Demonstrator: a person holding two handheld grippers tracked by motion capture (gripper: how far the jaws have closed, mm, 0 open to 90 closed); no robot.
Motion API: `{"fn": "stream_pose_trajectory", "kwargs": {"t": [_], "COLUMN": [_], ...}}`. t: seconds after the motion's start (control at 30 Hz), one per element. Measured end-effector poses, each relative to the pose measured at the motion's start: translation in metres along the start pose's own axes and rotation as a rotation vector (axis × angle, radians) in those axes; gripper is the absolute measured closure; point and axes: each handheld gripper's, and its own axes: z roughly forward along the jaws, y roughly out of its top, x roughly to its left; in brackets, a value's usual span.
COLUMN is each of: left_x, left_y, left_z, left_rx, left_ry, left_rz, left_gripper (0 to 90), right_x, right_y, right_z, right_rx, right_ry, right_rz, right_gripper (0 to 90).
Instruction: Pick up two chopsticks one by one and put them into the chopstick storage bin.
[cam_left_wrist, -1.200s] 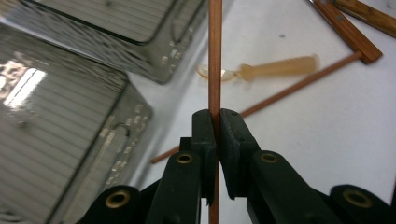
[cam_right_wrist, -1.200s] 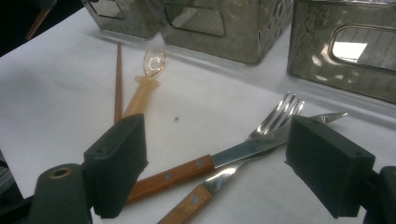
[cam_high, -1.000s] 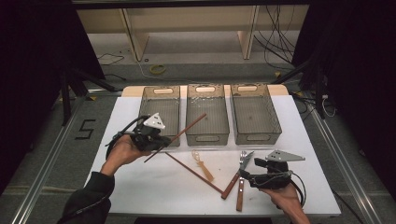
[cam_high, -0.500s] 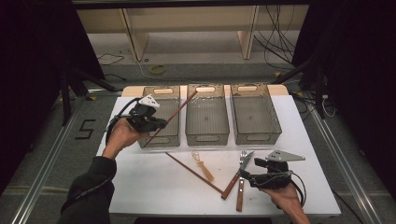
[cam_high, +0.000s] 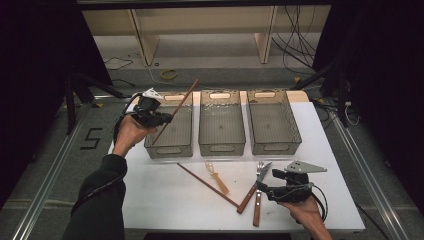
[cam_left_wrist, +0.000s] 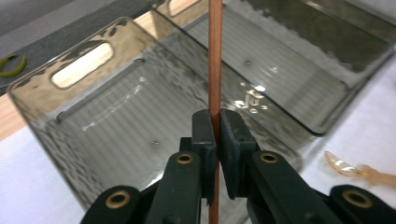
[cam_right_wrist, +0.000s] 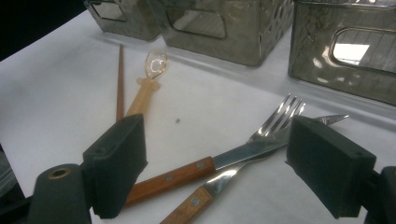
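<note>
My left gripper (cam_high: 161, 119) hangs over the left grey bin (cam_high: 162, 149), shut on a reddish-brown chopstick (cam_high: 176, 111) that slants up and to the right. In the left gripper view the pads (cam_left_wrist: 204, 130) pinch the chopstick (cam_left_wrist: 215, 56) above the bin's empty floor (cam_left_wrist: 116, 121). My right gripper (cam_high: 265, 186) rests low at the table's front right with its jaws open. Between and beyond its pads (cam_right_wrist: 116, 158) lie a wooden-handled knife (cam_right_wrist: 177, 177) and fork (cam_right_wrist: 280, 116), untouched. A second chopstick (cam_high: 207, 185) and an amber spoon (cam_high: 216, 176) lie mid-table.
Three grey mesh bins stand in a row at the back: left, middle (cam_high: 222, 147) and right (cam_high: 277, 146), with no contents visible in any of them. The knife (cam_high: 247, 199) and fork (cam_high: 257, 210) lie crossed left of the right gripper. The white table surface (cam_high: 150, 195) ends close behind the bins.
The left gripper has carried the chopstick away from the front of the left bin, up and back over it, and the stick now stands steeper. The right gripper has kept still.
</note>
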Motion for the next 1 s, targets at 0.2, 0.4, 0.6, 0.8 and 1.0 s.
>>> {"fn": "stream_pose_trajectory", "kwargs": {"t": [0.2, 0.4, 0.6, 0.8, 1.0], "left_x": [0.012, 0.02, 0.025, 0.027, 0.031], "left_y": [0.001, -0.004, -0.011, -0.018, -0.025], "left_z": [0.007, 0.012, 0.019, 0.025, 0.029], "left_rx": [-0.015, -0.014, -0.003, 0.007, 0.014], "left_ry": [0.038, 0.063, 0.064, 0.073, 0.077], "left_rz": [-0.04, -0.069, -0.097, -0.106, -0.13], "left_gripper": [84.5, 84.5, 84.5, 84.4, 84.4], "right_x": [0.0, 0.0, 0.0, 0.0, 0.0], "right_y": [0.0, 0.0, 0.0, 0.0, 0.0], "right_z": [-0.001, -0.002, -0.001, -0.001, -0.001], "right_rx": [-0.011, -0.014, -0.012, -0.01, -0.01], "right_ry": [0.004, 0.005, 0.007, 0.007, 0.008], "right_rz": [0.001, 0.0, 0.003, 0.002, 0.002], "right_gripper": [20.5, 20.4, 20.5, 20.5, 20.6]}}
